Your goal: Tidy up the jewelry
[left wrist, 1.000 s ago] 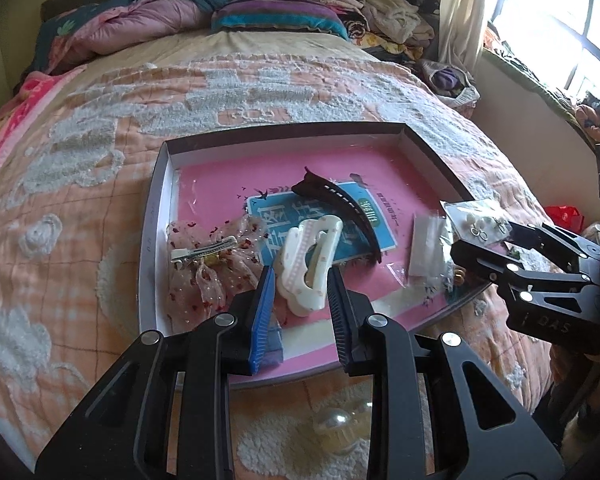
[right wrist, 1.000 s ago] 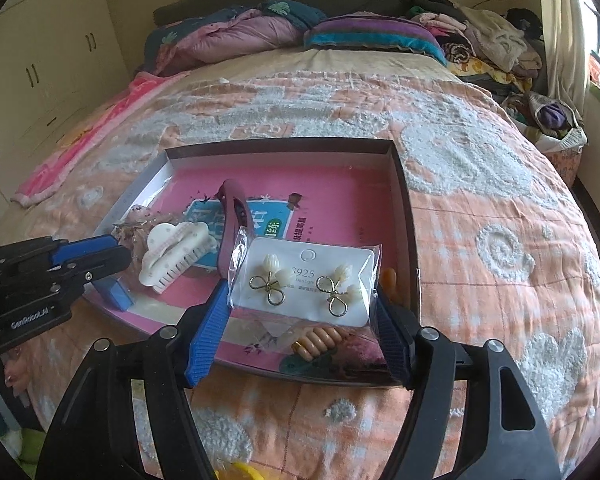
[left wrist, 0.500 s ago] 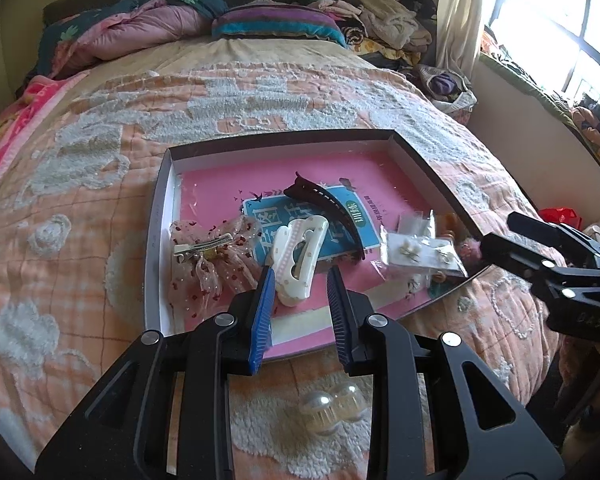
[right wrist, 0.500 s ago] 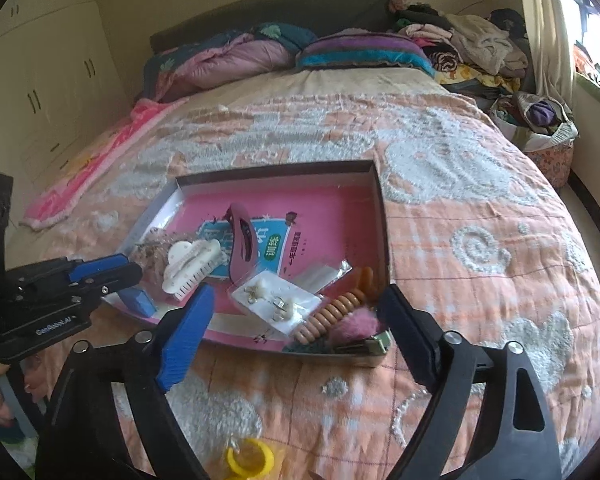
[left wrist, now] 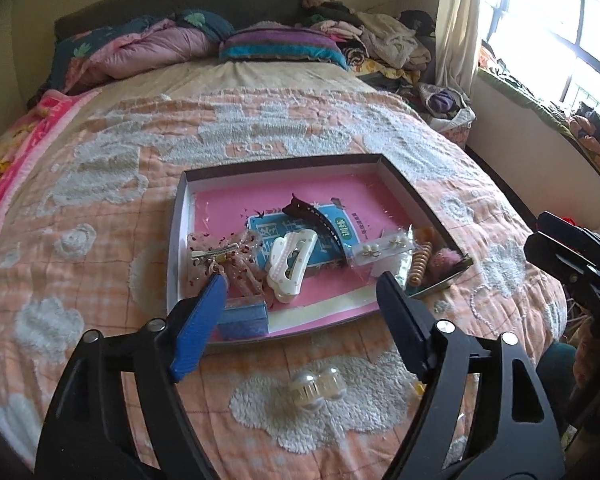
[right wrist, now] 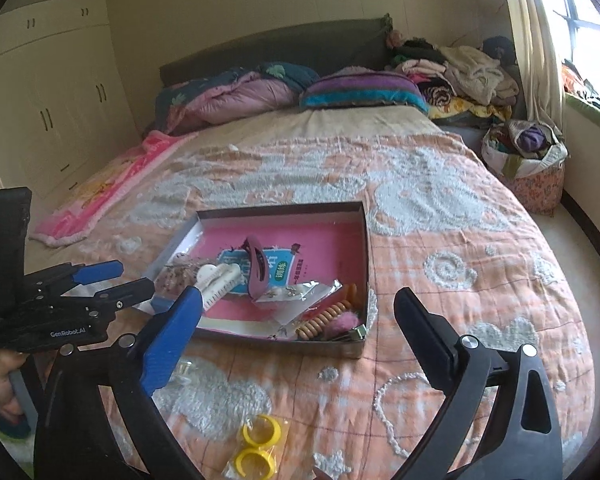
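A shallow pink-lined box (left wrist: 182,216) (right wrist: 363,240) lies on the bed. In it are a white claw clip (left wrist: 290,262), a dark hair clip (left wrist: 318,222), a sheer bow clip (left wrist: 220,254), a bagged earring card (left wrist: 384,248) (right wrist: 288,292), a beaded clip (left wrist: 419,266) and a pink pompom (left wrist: 442,260). My left gripper (left wrist: 300,312) is open and empty above the box's near edge. My right gripper (right wrist: 296,332) is open and empty, pulled back from the box. A clear double-ball hair tie (left wrist: 316,386) lies on the bedspread below the left gripper.
Yellow rings in a bag (right wrist: 256,446) lie on the bedspread near the right gripper. A small blue box (left wrist: 244,316) sits in the tray's near corner. Pillows and piled clothes (left wrist: 380,40) are at the bed's head. A basket (right wrist: 528,164) stands on the floor.
The right gripper let go of the earring card into the box and drew back. The left gripper backed away from the white claw clip and opened wide.
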Demonstrator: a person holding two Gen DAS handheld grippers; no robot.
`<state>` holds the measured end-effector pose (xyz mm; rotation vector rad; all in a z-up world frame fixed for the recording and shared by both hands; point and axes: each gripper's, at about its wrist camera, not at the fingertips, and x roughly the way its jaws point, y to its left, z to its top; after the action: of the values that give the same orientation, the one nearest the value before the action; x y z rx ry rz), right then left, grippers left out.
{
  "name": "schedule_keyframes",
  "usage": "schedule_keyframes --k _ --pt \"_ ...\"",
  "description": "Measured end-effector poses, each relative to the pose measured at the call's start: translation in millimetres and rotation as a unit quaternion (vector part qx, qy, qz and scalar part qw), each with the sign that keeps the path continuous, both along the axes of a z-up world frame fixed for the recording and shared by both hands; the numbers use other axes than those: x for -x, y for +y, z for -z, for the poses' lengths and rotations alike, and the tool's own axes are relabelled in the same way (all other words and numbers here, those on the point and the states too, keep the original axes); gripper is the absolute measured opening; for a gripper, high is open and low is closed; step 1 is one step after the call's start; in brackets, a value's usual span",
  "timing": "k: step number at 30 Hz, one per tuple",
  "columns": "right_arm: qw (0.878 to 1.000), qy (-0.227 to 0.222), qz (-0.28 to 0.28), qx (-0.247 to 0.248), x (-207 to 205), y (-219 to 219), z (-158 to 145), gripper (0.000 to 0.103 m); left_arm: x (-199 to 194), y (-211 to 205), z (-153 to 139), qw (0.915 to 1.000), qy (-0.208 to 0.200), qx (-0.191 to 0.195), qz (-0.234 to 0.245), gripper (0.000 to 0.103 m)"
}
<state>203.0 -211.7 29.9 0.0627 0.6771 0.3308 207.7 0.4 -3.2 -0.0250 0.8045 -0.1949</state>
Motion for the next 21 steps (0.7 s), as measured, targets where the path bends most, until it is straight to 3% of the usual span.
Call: schedule_keyframes --k 2,13,21 --pt "1.000 -0.007 -0.002 -0.001 7 -1 -5 0.096 7 0 -5 0.9999 -0.009 -0.003 -0.005 0.088" --pt "0.999 -0.029 -0.022 0.001 49 -2 -14 0.097 37 0 -12 0.9996 -0.020 -0.019 -0.005 0.093" --pt "0.998 0.018 -0.044 0.028 67 7 28 0.097 48 4 14 0.9993 0.007 -0.034 -0.011 0.093"
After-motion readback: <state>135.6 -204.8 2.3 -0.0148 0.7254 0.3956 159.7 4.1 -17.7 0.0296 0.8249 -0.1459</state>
